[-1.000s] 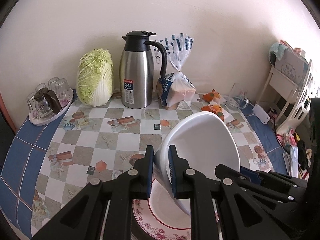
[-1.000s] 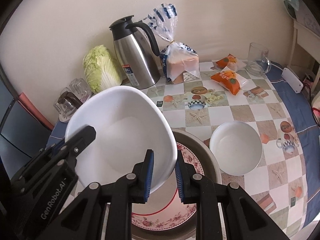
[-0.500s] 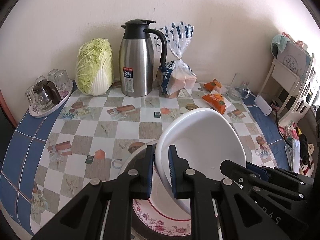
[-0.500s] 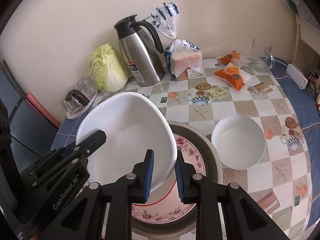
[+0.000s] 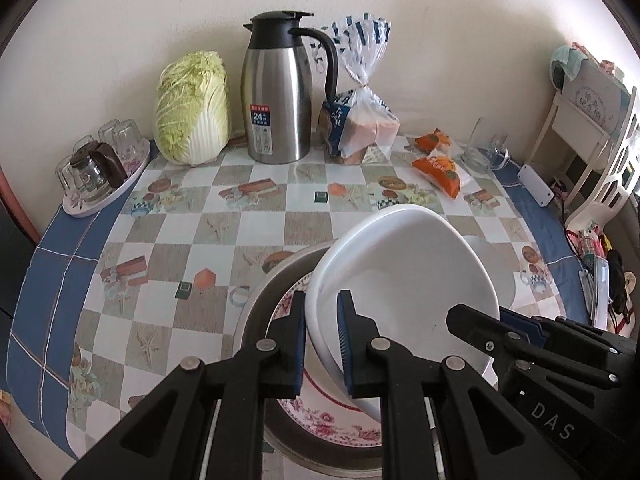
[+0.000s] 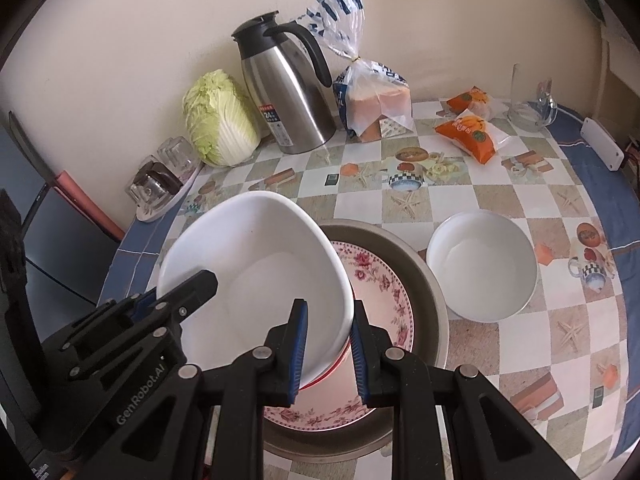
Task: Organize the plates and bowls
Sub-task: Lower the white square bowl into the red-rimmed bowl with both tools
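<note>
A large white bowl [image 5: 404, 276] is held tilted above a floral plate [image 5: 320, 420] that lies in a grey metal basin [image 5: 260, 300]. My left gripper [image 5: 322, 344] is shut on the bowl's left rim. My right gripper [image 6: 328, 348] straddles the bowl's right rim [image 6: 280, 276], its jaws a little wider than the rim. The plate [image 6: 384, 292] and basin [image 6: 432, 296] also show in the right wrist view. A smaller white bowl [image 6: 482, 264] sits on the table right of the basin.
Along the back wall stand a cabbage [image 5: 192, 108], a steel thermos jug [image 5: 280, 92], a bread bag [image 5: 360, 120], orange snack packets [image 5: 438, 164] and a glass mug [image 5: 484, 148]. A tray of glasses [image 5: 100, 164] sits at the left. A white shelf [image 5: 592, 128] stands at the right.
Both grippers have lifted and pulled back with the large bowl, so more of the table and basin shows. The right gripper's jaws have opened slightly around the rim.
</note>
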The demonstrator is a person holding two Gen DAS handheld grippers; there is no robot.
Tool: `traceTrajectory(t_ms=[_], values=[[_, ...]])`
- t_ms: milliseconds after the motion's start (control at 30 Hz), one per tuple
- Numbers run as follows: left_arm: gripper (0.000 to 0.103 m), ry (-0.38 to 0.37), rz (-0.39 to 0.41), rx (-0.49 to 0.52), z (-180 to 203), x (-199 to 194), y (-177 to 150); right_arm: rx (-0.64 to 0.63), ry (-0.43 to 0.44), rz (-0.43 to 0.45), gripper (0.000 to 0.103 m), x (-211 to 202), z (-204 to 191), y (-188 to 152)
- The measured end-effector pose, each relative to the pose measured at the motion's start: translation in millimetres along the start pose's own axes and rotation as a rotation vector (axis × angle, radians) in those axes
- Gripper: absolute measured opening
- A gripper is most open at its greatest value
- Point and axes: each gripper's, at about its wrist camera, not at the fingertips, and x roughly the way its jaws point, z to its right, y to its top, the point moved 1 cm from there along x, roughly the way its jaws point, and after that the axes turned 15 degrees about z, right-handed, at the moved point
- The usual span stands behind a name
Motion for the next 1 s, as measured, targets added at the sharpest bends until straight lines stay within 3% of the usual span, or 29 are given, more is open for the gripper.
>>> traceTrajectory(t_ms=[400, 1000], values=[[0.015, 0.002, -0.068, 0.018, 1.4, 9.9, -8.5, -0.001, -0.007, -0.030, 0.024, 8.9, 0.8, -5.4], [0.015, -0.006, -0.106, 0.016, 0.6, 21.6, -13.2, 0.025, -0.008, -0.051, 0.024, 20.2, 5.7, -7.0]])
